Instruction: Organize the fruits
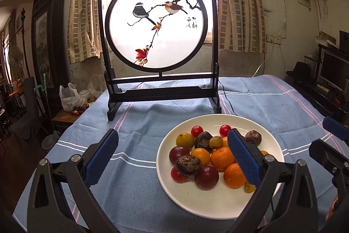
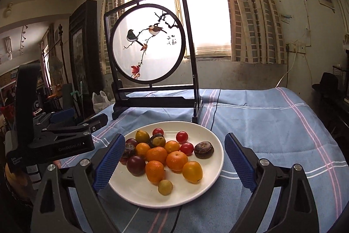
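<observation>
A white plate point(image 1: 207, 204) on the blue cloth holds several fruits: oranges point(image 1: 222, 157), red cherry tomatoes point(image 1: 197, 131), dark plums point(image 1: 206, 177) and brown water chestnuts point(image 1: 188, 165). My left gripper point(image 1: 172, 134) is open just left of the pile, its right pad over the oranges and its left pad over bare cloth, with nothing gripped. In the right wrist view the same plate point(image 2: 135, 191) lies between the open fingers of my right gripper point(image 2: 174, 138), which hovers in front of an orange point(image 2: 176, 159), a yellow fruit point(image 2: 192, 171) and a small greenish one point(image 2: 165, 187).
A dark wooden table screen point(image 1: 162, 40) painted with birds stands behind the plate. A black cable point(image 1: 226, 99) runs beside its foot. The striped blue cloth point(image 1: 141, 200) covers the table. A plastic bag point(image 1: 69, 97) sits on a low stand past the left edge.
</observation>
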`<control>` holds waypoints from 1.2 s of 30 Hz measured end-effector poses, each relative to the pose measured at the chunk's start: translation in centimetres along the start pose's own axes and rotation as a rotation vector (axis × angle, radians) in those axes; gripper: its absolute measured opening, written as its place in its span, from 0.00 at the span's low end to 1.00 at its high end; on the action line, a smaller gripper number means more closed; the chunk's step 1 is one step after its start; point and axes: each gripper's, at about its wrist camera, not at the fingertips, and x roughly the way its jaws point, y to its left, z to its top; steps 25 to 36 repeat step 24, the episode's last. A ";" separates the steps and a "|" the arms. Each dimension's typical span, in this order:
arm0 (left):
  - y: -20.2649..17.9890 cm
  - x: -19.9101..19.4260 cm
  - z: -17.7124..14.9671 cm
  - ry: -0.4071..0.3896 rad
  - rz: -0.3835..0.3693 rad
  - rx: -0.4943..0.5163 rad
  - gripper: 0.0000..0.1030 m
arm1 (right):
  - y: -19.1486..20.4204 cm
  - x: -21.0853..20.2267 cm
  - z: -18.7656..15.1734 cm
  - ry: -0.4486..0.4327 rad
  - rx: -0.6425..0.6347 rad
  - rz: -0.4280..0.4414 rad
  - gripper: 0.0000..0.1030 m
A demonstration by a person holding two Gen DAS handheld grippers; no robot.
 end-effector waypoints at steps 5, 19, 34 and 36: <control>-0.1 0.1 -0.5 0.003 0.002 0.001 0.95 | 0.5 0.4 -0.4 0.012 -0.016 0.002 0.90; -0.2 0.7 -0.7 0.052 -0.003 -0.014 0.95 | 1.2 0.7 -1.0 0.024 -0.041 0.012 0.90; -0.1 0.8 -0.9 0.053 -0.006 -0.017 0.95 | 1.1 0.9 -1.1 0.032 -0.036 0.008 0.91; -0.1 0.8 -0.9 0.053 -0.006 -0.017 0.95 | 1.1 0.9 -1.1 0.032 -0.036 0.008 0.91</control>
